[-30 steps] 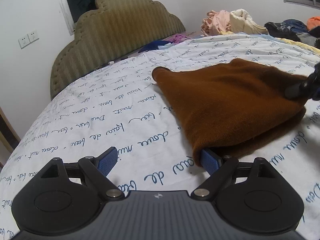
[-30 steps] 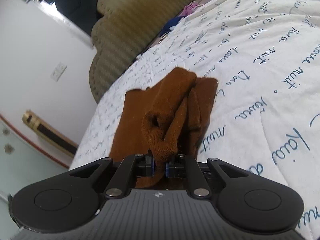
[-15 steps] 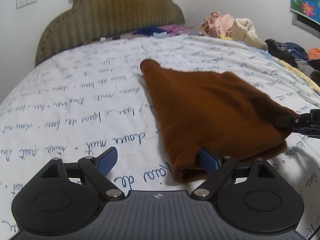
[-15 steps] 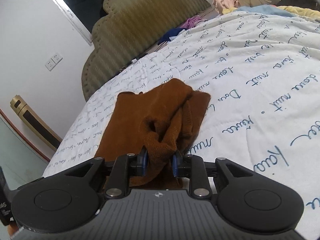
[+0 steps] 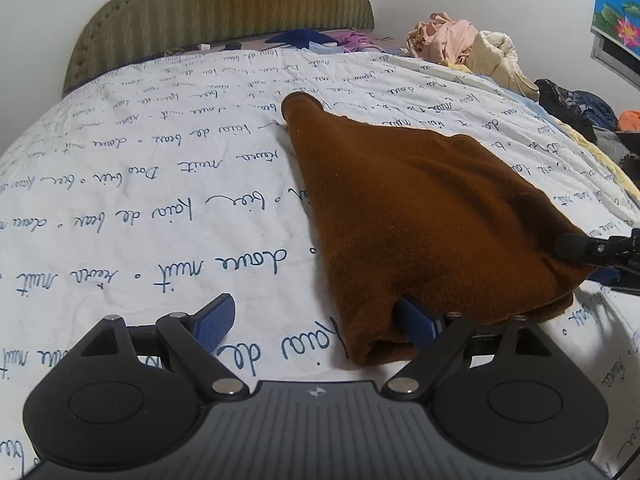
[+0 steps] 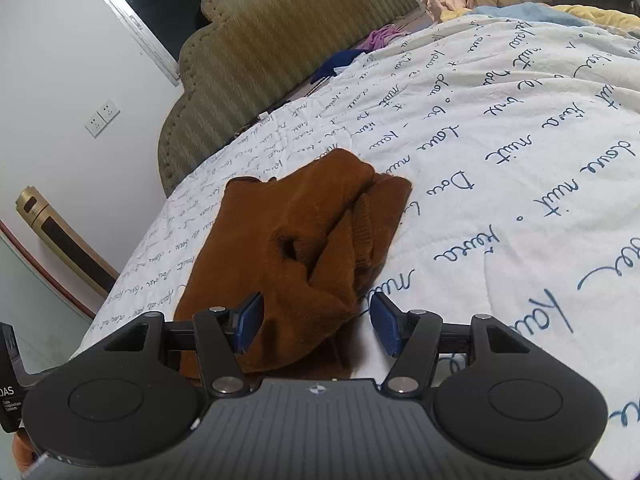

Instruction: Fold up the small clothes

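Both grippers sit spread at the near edge of the brown knit garment [image 5: 420, 216], neither one clamping anything. On my left gripper [image 5: 320, 320] the right-hand pad is tucked under or against the folded near edge of the cloth, while the other pad rests apart on the white script-printed bedsheet [image 5: 160, 184]. My right gripper [image 6: 316, 324] has its pads wide apart, and a bunched fold of the garment lies between them without being pinched; the left wrist view shows that gripper's black finger at the garment's far right corner. Ahead of both tools the garment lies on the sheet, doubled over, with a rumpled sleeve or cuff heaped on top as seen from the right wrist. I judge one fold has just been laid down and let go. Next I would want to flatten that lumpy top layer, then take a fresh pinch on an edge or corner with each gripper for another fold. Beyond, a heap of other clothes [image 5: 464, 44] waits near the padded headboard [image 5: 224, 12].
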`<action>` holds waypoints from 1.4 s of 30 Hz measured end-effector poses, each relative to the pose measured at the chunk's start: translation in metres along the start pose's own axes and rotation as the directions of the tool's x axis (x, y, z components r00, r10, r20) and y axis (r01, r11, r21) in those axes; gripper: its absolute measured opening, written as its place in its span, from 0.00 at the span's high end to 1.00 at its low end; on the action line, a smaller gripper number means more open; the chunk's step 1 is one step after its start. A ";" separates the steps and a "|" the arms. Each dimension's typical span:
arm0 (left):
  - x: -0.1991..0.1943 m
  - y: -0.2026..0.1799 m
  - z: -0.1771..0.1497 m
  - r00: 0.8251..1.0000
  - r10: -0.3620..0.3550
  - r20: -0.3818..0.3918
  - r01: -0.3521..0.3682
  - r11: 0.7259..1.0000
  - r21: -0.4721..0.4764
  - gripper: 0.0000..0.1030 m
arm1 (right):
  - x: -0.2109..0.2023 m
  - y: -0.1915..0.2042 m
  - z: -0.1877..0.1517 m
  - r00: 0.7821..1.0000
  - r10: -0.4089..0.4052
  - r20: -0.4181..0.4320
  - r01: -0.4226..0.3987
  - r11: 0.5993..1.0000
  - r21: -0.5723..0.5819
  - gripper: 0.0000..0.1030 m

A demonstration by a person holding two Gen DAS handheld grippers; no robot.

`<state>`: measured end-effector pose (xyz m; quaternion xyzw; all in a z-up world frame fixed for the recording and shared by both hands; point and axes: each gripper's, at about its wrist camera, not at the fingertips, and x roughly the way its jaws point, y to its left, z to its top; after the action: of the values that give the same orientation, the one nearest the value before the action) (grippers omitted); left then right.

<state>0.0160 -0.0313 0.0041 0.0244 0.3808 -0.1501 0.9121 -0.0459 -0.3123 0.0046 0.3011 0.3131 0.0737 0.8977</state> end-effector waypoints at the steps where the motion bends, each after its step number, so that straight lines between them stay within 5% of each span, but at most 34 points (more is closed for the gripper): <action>1: 0.001 0.001 0.002 1.000 -0.011 -0.004 0.010 1.000 -0.009 0.14 | 0.003 -0.003 0.001 1.000 0.006 -0.008 -0.006 1.000 0.013 0.40; 7: 0.023 0.026 0.019 0.983 -0.175 -0.049 0.163 0.969 -0.185 0.13 | 0.027 -0.017 0.008 0.993 0.097 -0.065 -0.088 0.988 0.126 0.36; 12: 0.054 0.049 0.031 0.936 -0.349 -0.049 0.302 0.867 -0.395 0.04 | 0.058 -0.016 0.019 0.987 0.132 -0.088 -0.120 0.983 0.136 0.36; 18: 0.089 0.051 0.045 0.859 -0.511 -0.027 0.430 0.749 -0.504 0.04 | 0.090 -0.014 0.034 0.978 0.185 -0.098 -0.171 0.977 0.130 0.35; 22: 0.104 0.049 0.052 0.857 -0.516 0.008 0.435 0.713 -0.550 0.14 | 0.100 -0.012 0.040 0.977 0.188 -0.105 -0.175 0.977 0.124 0.47; 24: 0.108 0.046 0.055 0.872 -0.488 -0.025 0.397 0.738 -0.546 0.61 | 0.102 -0.011 0.041 0.979 0.173 -0.112 -0.160 0.980 0.120 0.54; 28: 0.106 0.050 0.054 0.873 -0.487 -0.031 0.401 0.751 -0.524 0.69 | 0.101 -0.007 0.042 0.976 0.183 -0.120 -0.167 0.977 0.134 0.62; 32: 0.087 0.052 0.075 0.905 -0.426 -0.007 0.381 0.817 -0.432 0.71 | 0.101 0.011 0.055 0.973 0.201 -0.111 -0.190 0.976 0.103 0.64; 38: 0.055 0.062 0.143 0.947 -0.307 0.099 0.322 0.890 -0.322 0.71 | 0.108 0.070 0.100 0.980 0.193 -0.041 -0.195 0.978 -0.070 0.65; 42: 0.022 0.070 0.168 0.948 -0.251 0.196 0.298 0.917 -0.267 0.71 | 0.107 0.105 0.126 0.967 0.253 0.043 -0.245 0.959 -0.145 0.65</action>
<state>0.1672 0.0034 0.1029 -0.1768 0.3253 -0.2202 0.9025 0.1213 -0.2554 0.0892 0.2773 0.2394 0.1983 0.9091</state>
